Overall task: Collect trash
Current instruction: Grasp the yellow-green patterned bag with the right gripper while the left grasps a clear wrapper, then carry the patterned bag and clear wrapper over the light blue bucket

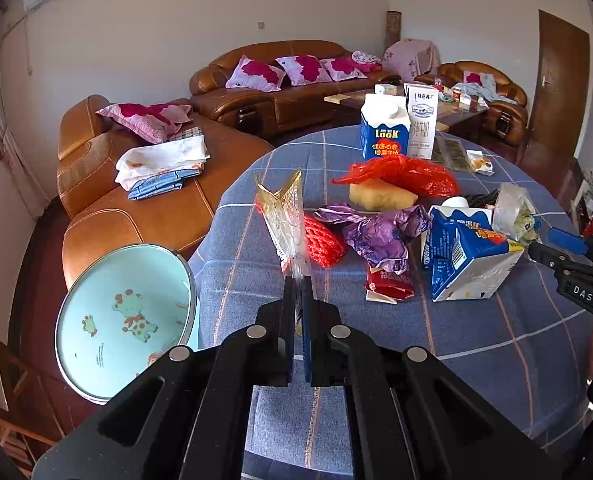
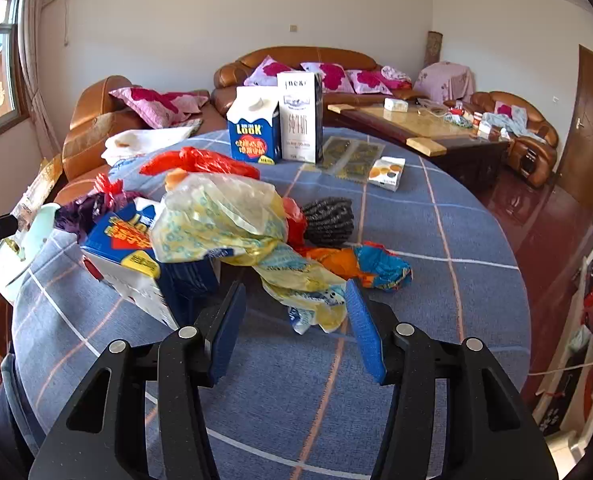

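The left gripper (image 1: 298,292) was clamped on the lower end of a gold-printed clear wrapper (image 1: 286,216), which stood up above the counter (image 1: 476,340) near its left edge. The film looked light and crinkly, stiff enough to hold its shape, and a pinch near one end seemed to be enough. Just to the left, below the counter's edge, sat a pale green basin (image 1: 124,320) with a cartoon print, probably where the trash was meant to go.

The right gripper (image 2: 296,312) hovered with its jaws spread wide, holding nothing, either side of the tail of a yellow-printed plastic bag (image 2: 224,220). That bag looked soft, almost weightless and slippery; taking a bunched fold rather than a single layer would probably hold better. It was draped over a toppled blue milk carton (image 2: 136,256), which was likely light but boxy, and best taken across its narrow faces.

Beyond lay a purple wrapper (image 1: 376,232), a red net (image 1: 324,244), a red plastic bag (image 1: 408,172) and an orange-and-blue wrapper (image 2: 368,264). Two upright cartons (image 2: 276,124) stood at the far side.
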Tool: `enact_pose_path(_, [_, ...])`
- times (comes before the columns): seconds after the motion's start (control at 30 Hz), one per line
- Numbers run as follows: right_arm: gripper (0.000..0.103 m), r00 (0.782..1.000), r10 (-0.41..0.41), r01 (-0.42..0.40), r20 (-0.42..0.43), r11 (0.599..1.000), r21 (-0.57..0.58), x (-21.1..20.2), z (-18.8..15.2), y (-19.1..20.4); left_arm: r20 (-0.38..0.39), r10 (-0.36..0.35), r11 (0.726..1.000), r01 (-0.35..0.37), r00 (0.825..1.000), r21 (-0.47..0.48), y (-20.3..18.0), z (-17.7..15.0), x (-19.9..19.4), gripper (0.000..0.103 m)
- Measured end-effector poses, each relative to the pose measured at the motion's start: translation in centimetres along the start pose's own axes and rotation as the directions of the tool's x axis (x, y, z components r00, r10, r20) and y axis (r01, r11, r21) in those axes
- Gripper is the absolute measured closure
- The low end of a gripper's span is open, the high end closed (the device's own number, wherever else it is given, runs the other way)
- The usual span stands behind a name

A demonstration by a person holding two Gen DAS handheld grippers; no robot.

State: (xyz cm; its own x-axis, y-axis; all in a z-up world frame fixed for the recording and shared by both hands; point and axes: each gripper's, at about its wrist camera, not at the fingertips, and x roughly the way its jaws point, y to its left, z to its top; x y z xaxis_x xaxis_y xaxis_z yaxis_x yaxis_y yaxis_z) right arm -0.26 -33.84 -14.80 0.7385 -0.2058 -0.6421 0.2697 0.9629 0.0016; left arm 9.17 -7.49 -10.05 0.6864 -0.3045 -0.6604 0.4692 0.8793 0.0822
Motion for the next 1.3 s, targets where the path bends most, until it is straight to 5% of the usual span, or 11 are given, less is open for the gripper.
enact_pose_path(0.13, [0.054, 0.997, -0.006, 0.004, -0.070, 1.000, -0.025, 1.8, -0.2, -0.2, -0.016, -0.001, 1.000, 0.001, 1.000, 0.003, -0.1, -0.3, 0.7, 0.100])
enact_pose_path(0.2, [0.071, 0.997, 0.000, -0.003, -0.076, 0.999, -0.032, 2.0, -0.1, -0.2, -0.015, -0.002, 1.000, 0.002, 1.000, 0.002, -0.1, -0.2, 0.6, 0.100])
enact_pose_path(0.37, [0.083, 0.998, 0.019, -0.021, -0.051, 0.999, -0.040, 0.9, -0.3, -0.2, 0.006, -0.008, 1.000, 0.008, 1.000, -0.002, 0.0, 0.0, 0.1, 0.100])
enact_pose_path(0.83, [0.085, 0.988, 0.049, -0.049, 0.149, 0.999, -0.001, -4.1, 3.6, 1.3, 0.104, 0.085, 0.996, -0.081, 0.991, -0.046, 2.7, 1.6, -3.5, 0.100])
enact_pose_path(1.3, [0.085, 0.960, 0.242, -0.227, 0.141, 0.967, -0.115, -0.5, 8.5, 11.3, 0.093, 0.288, 0.951, -0.274, 0.953, -0.142, 8.7, 1.7, -4.6, 0.100])
